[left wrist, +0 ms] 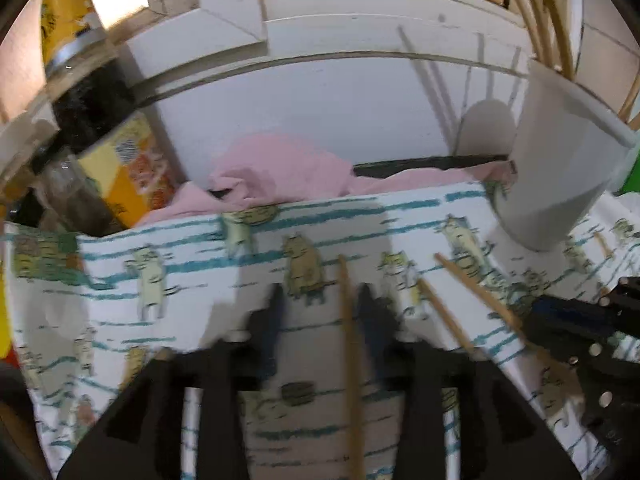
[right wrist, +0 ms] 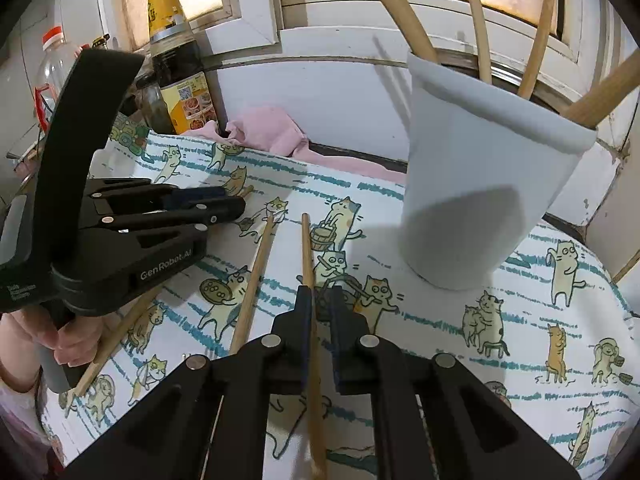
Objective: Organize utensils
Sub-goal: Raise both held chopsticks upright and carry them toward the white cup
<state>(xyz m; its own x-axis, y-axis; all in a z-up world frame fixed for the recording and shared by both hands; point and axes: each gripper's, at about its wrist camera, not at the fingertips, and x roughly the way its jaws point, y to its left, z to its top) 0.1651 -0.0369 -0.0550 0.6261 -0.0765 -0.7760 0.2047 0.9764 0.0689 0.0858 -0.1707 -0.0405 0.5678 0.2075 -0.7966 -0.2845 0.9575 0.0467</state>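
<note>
While several chopsticks already stand in the white cup (right wrist: 476, 184), the right gripper (right wrist: 320, 308) pinches one chopstick (right wrist: 307, 256) low over the cat-print cloth (right wrist: 520, 320). The left gripper (left wrist: 320, 304) straddles another chopstick (left wrist: 347, 320), unclenched. Next, probably lift the held stick into the cup.

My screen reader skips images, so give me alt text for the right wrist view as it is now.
The right gripper is shut on a wooden chopstick above a cat-print tablecloth. Ahead to the right stands a white cup holding several chopsticks; at the left, the left gripper hovers by another loose chopstick, with sauce bottles behind.
</note>
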